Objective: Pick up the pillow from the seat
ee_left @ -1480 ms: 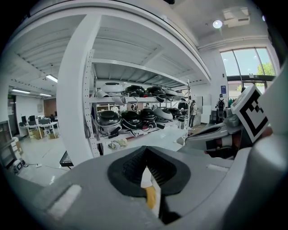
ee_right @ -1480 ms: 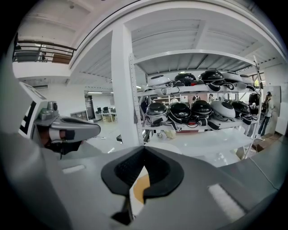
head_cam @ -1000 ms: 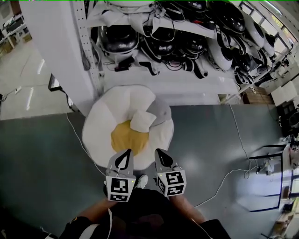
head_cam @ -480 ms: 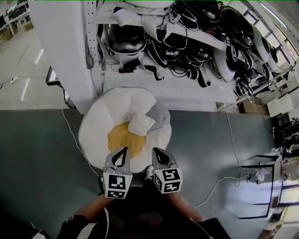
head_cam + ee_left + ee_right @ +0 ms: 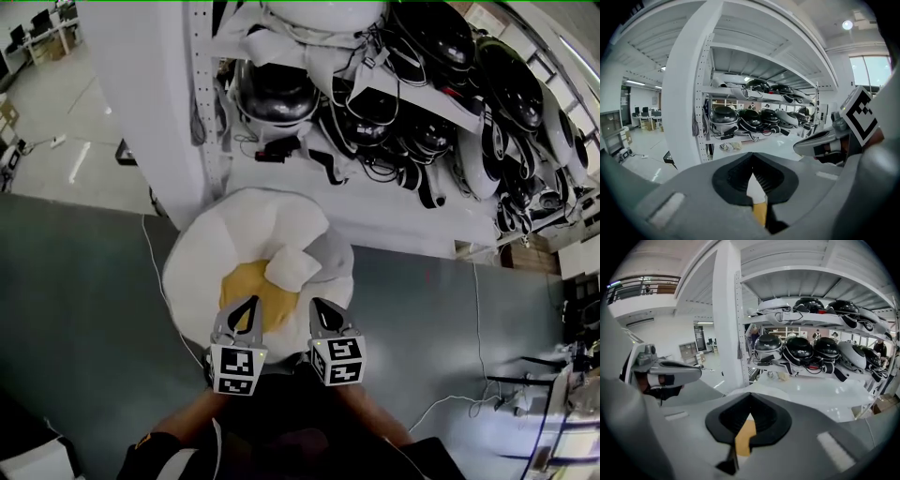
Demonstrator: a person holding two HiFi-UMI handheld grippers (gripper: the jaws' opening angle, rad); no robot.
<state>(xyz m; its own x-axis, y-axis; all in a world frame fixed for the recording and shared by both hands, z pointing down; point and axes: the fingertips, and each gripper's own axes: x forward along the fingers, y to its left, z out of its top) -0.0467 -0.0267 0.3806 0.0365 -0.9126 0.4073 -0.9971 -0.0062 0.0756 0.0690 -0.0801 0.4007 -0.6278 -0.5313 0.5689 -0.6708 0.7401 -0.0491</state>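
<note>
On round seat (image 5: 230, 225): small white pillow (image 5: 292, 267), puffy, squarish.

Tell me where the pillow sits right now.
Head view, centre: the small white pillow lies on the round seat, right of its middle, between the yellow centre patch and the grey section.

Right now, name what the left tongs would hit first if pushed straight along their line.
Probably the yellow centre of the round seat, though depth is unclear; the left tongs point down at it. The white pillow lies beyond, rightward.
</note>
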